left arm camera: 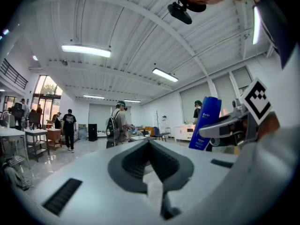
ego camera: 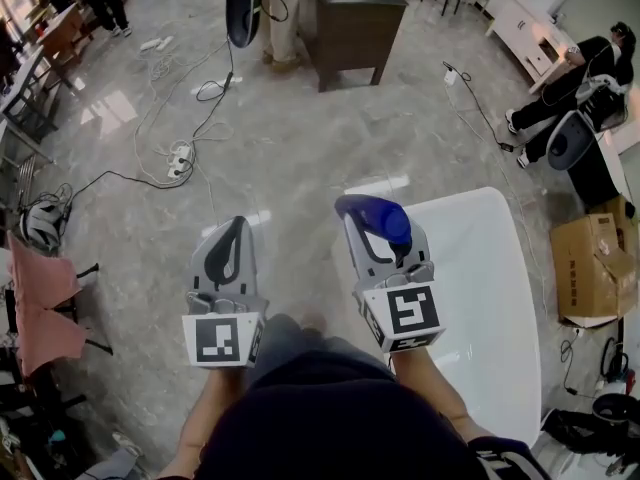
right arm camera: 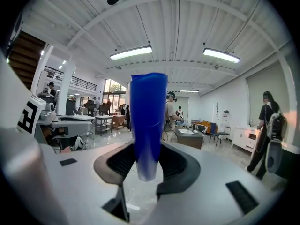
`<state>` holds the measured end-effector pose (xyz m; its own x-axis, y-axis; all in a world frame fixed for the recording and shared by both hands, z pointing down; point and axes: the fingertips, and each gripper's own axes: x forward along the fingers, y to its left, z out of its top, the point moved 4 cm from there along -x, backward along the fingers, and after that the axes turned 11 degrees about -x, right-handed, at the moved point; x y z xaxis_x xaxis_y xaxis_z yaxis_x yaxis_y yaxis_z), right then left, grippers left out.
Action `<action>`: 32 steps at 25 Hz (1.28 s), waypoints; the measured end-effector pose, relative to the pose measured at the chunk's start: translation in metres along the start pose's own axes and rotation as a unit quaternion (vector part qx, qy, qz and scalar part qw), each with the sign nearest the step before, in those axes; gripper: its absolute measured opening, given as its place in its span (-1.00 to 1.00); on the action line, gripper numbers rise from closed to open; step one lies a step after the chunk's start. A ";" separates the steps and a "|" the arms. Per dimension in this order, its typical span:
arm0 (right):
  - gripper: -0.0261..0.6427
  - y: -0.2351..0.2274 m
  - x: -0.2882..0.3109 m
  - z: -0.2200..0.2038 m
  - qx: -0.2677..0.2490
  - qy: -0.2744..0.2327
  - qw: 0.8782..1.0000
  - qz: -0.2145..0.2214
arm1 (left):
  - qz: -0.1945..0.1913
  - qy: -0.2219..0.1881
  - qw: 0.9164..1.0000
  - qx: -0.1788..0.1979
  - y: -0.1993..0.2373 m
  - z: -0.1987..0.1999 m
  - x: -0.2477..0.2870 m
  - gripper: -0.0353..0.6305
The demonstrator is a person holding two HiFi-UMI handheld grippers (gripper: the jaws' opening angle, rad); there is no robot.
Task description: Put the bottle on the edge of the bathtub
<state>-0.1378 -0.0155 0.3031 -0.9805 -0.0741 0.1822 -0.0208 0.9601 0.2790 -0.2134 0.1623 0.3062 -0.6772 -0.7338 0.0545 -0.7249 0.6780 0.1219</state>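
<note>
Bottle (right arm camera: 148, 125), blue and upright, is being clamped by its sides between the jaws of the right gripper (ego camera: 380, 226) for carrying, level with the left edge of the bathtub (ego camera: 480, 200); the left gripper (ego camera: 233, 232) is hanging alongside, jaws closed and empty

Bright, even light from ceiling lamps (right arm camera: 131, 53); white glare on the glossy floor (ego camera: 110, 113). Gripper views bulge, corners black; the near bottle (right arm camera: 148, 125) looks soft.
</note>
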 end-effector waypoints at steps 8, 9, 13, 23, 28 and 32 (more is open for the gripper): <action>-0.43 -0.049 -0.039 -0.021 0.019 0.045 0.990 -0.135 | -0.146 0.007 0.989 0.019 -0.044 -0.006 0.071 -0.89; -0.43 -0.058 -0.046 -0.026 0.022 0.052 0.986 -0.156 | -0.168 0.009 0.986 0.019 -0.056 -0.008 0.082 -0.89; -0.43 -0.093 -0.074 -0.043 0.038 0.079 0.966 -0.244 | -0.263 0.018 0.964 0.022 -0.106 -0.011 0.125 -0.89; -0.43 -0.117 -0.119 -0.067 0.103 0.141 0.871 -0.460 | -0.507 0.056 0.859 0.043 -0.203 -0.008 0.185 -0.89; -0.43 -0.102 -0.125 -0.068 0.121 0.164 0.824 -0.528 | -0.571 0.077 0.816 0.046 -0.215 -0.017 0.201 -0.89; -0.43 -0.085 -0.139 -0.068 0.136 0.188 0.781 -0.581 | -0.623 0.075 0.777 0.052 -0.233 -0.024 0.206 -0.89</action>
<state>0.0138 -0.1051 0.3186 -0.1448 -0.9616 0.2329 -0.9436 0.2051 0.2600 -0.1815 -0.1478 0.3124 0.5757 -0.8143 0.0736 -0.8170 -0.5693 0.0920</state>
